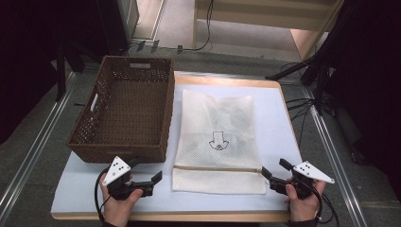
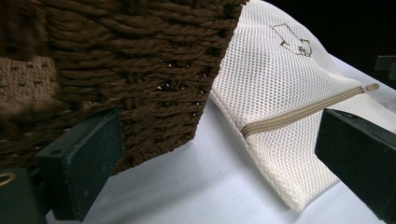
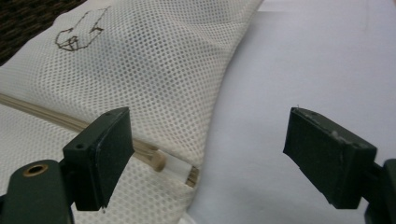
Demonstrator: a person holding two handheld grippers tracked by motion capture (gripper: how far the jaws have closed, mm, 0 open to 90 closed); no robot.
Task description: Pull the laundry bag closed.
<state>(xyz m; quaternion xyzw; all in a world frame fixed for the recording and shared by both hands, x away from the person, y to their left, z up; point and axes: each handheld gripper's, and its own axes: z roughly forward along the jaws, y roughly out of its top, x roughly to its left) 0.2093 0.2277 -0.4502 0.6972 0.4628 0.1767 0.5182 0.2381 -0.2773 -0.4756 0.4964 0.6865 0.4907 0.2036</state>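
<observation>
A cream mesh bag (image 1: 217, 142) with a small dark drawing lies flat on the white mat, its tan zipper (image 1: 217, 169) running across near the front end. My left gripper (image 1: 146, 171) stands open at the front left, beside the bag's left corner and just in front of the wicker basket (image 1: 120, 146). In the left gripper view the jaws of this gripper (image 2: 219, 135) frame the basket's corner (image 2: 140, 70) and the bag (image 2: 275, 79), touching neither. My right gripper (image 1: 274, 169) is open at the zipper's right end. The zipper pull (image 3: 158, 161) lies between its jaws, unpressed.
The brown wicker basket stands empty at the left of the bag, with its side against the bag's left edge. The white mat (image 1: 283, 113) covers a wooden table. Metal rails run along both sides of the table, and cables lie on the floor at the right.
</observation>
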